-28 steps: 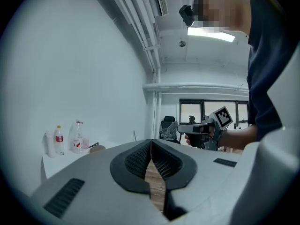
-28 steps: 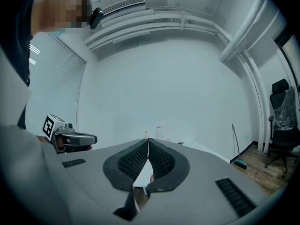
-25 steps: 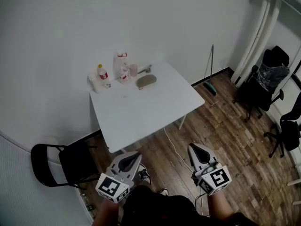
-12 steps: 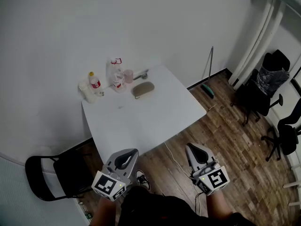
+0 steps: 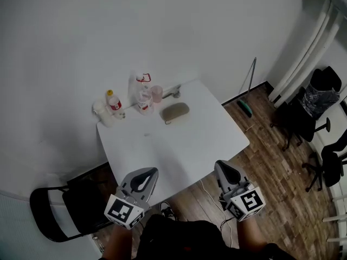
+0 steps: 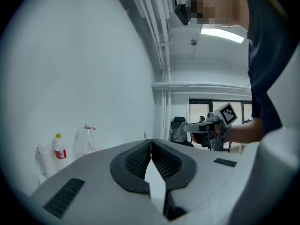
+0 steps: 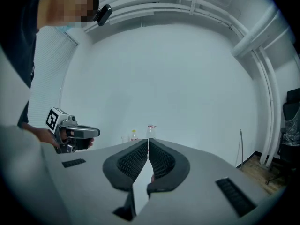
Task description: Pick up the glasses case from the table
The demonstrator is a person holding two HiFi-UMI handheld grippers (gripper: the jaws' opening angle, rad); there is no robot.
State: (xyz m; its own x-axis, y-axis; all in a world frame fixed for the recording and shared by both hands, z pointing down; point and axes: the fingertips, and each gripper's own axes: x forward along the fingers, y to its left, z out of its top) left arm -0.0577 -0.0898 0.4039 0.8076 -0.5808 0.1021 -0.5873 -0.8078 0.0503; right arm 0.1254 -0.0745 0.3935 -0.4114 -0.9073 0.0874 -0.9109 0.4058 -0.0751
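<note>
The glasses case (image 5: pixel 175 112) is a grey-brown oval pouch lying on the far part of the white table (image 5: pixel 179 145), near the bottles. In the head view my left gripper (image 5: pixel 144 177) hovers over the table's near edge and my right gripper (image 5: pixel 224 171) is just off its near right side. Both stay well short of the case. Each gripper is shut with nothing between its jaws, as seen for the left gripper (image 6: pixel 151 142) and the right gripper (image 7: pixel 148 144). The case is hidden behind the jaws in both gripper views.
Along the table's far edge stand a red-labelled bottle (image 5: pixel 114 102), a clear bottle (image 5: pixel 142 93), a pink cup (image 5: pixel 156 93) and a white cloth (image 5: pixel 102 112). A black folding chair (image 5: pixel 54 215) is at the near left. Office chairs (image 5: pixel 317 99) and a broom (image 5: pixel 246 88) stand on the right.
Both grippers have come closer to the table together; the table and case now sit nearer and lower in the head view. The jaws stayed shut.
</note>
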